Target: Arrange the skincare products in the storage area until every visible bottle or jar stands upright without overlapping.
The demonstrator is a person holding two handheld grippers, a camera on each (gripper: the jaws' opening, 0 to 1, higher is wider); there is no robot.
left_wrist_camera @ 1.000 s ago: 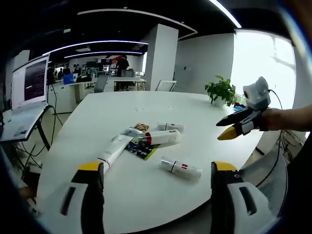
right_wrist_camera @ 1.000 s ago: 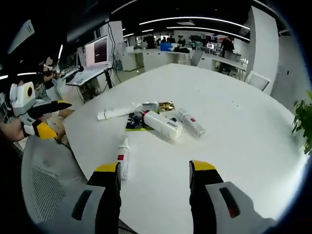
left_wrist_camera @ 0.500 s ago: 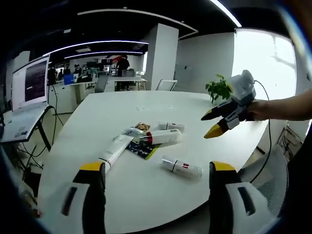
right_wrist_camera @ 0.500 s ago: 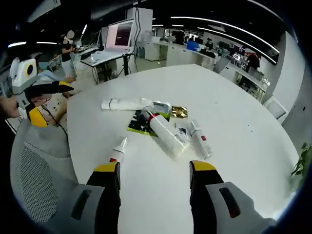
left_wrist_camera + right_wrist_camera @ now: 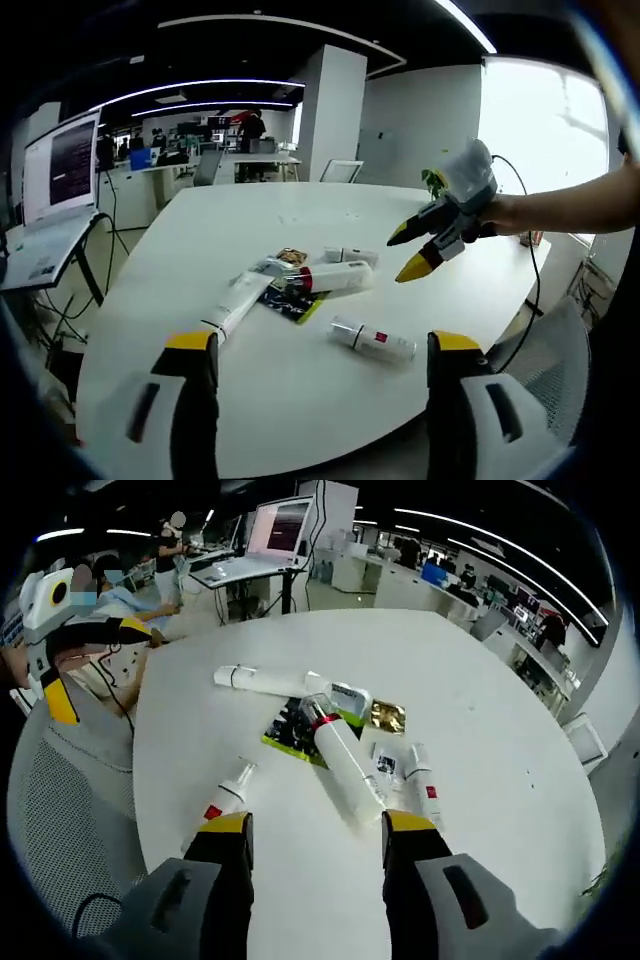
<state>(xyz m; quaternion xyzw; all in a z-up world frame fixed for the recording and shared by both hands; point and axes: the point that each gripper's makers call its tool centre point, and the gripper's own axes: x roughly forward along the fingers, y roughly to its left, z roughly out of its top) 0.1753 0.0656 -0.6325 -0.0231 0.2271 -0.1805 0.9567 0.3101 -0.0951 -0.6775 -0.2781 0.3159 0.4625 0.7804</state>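
Round white counter (image 5: 330, 215), products all lying flat, none upright. In the left gripper view the left claw (image 5: 316, 345) hangs at the near edge w/ jaws wide apart, nothing between them. Just past it lies a small white bottle w/ red label (image 5: 371, 341), on its side, long axis running left-right across the view, apart from the rest of the pile. Further in, a long white tube (image 5: 235, 304) lies on a diagonal, cap end toward the near-left edge. Next to it a fat white bottle w/ red band (image 5: 333, 279) lies roughly left-right, resting partly on a dark leaflet w/ green edge (image 5: 291, 307). Behind that, another small white bottle (image 5: 351, 257) also flat, and a gold sachet (image 5: 291, 259) beside it. The right claw (image 5: 406, 249) comes in from the right, held over the counter above the pile, yellow tips pointing down-left, jaws parted, holding nothing. In the right gripper view that claw (image 5: 316, 825) reads the same: jaws spread, empty. There the fat bottle (image 5: 345, 764) runs diagonally toward the camera, red band at its far end, overlapping the leaflet (image 5: 290, 732); the long tube (image 5: 272, 682) lies crosswise beyond it; the red-label bottle (image 5: 225, 795) sits near the left jaw, nozzle pointing away. Left claw (image 5: 55, 670) shows at far left, off the counter edge. Potted plant (image 5: 432, 181) at the counter's far side.
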